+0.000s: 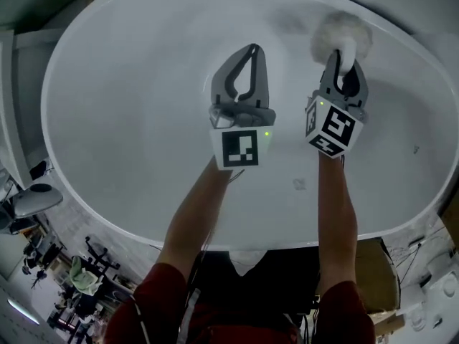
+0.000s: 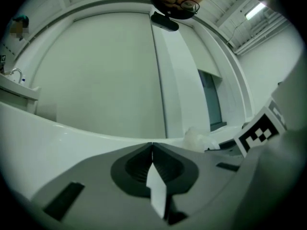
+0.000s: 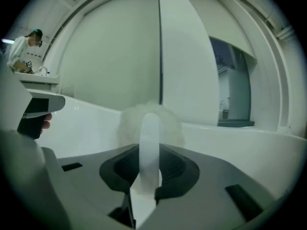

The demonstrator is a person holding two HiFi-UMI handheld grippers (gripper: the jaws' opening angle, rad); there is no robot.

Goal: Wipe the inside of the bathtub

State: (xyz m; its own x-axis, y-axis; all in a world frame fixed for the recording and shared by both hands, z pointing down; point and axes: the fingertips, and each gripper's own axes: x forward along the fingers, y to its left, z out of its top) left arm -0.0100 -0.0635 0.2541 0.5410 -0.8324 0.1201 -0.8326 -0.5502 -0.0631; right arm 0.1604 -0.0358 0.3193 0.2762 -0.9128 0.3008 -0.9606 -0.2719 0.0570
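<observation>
The white oval bathtub fills the head view. My right gripper reaches into its far right part and is shut on the white handle of a fluffy white scrubber. The scrubber's head rests against the tub's far wall. My left gripper hovers over the middle of the tub, a little left of the right one. Its jaws are shut with nothing between them. In the left gripper view the scrubber and the right gripper's marker cube show at the right.
A small mark or fitting sits on the tub's near wall. Floor clutter lies at the lower left and a cardboard box at the lower right. A sink with a tap and a person are beyond the tub.
</observation>
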